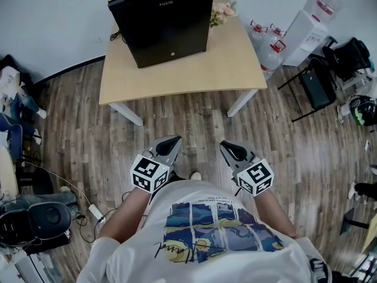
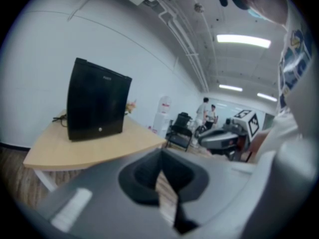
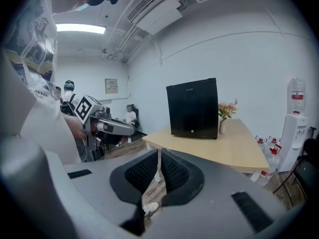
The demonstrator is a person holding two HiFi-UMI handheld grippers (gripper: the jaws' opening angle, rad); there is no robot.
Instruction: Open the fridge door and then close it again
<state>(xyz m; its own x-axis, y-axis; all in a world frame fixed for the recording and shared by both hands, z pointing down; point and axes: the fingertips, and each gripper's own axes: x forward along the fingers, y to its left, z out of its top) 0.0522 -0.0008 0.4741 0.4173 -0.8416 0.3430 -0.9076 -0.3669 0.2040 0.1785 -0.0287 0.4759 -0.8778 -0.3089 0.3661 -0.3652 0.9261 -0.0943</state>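
Note:
A black mini fridge stands with its door closed at the back of a light wooden table. Both grippers are held close to the person's body, well short of the table and over the wooden floor. My left gripper is shut with nothing in it, and so is my right gripper. In the left gripper view the fridge is far ahead to the left of the closed jaws. The right gripper view has the fridge ahead, beyond its closed jaws.
A vase of flowers stands beside the fridge. A water dispenser, water bottles and a black chair are to the right of the table. Bags and cables lie at the left. People are in the background.

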